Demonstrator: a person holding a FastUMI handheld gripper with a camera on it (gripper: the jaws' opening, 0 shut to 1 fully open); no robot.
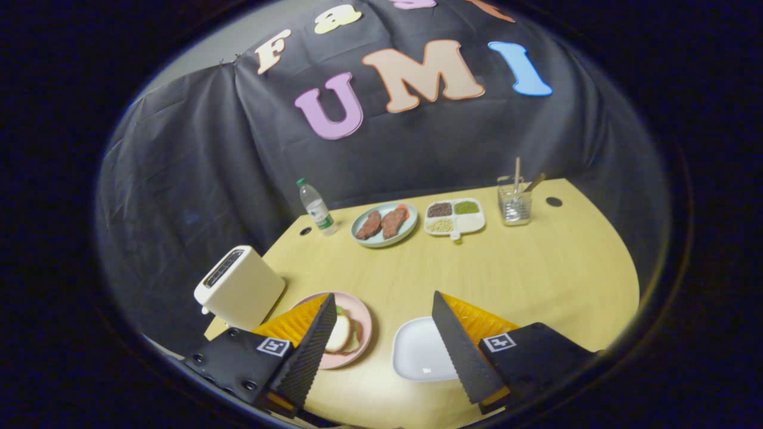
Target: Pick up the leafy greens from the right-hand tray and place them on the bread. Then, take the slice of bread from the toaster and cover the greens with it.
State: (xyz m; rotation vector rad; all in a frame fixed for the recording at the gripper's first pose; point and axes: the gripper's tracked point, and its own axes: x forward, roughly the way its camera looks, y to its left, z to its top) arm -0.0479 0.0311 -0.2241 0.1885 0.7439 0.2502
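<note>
My gripper (382, 298) hangs open high above the wooden table (536, 274), with nothing between its fingers. Just ahead of the left finger lies a pink plate (363, 313) with a slice of bread (340, 335) on top of a stack. A bit of green (338, 310) peeks out at the stack's far edge, and the finger hides part of the plate. A white tray (417, 351) sits by the right finger, and its visible part is bare. The cream toaster (238, 289) stands left of the pink plate, its slot (223, 268) dark.
At the far side of the table stand a water bottle (317, 208), a pale blue plate (384, 225) with meat pieces, a white divided dish (454, 216) of beans and a clear holder (515, 204) with sticks. Black cloth walls the booth behind.
</note>
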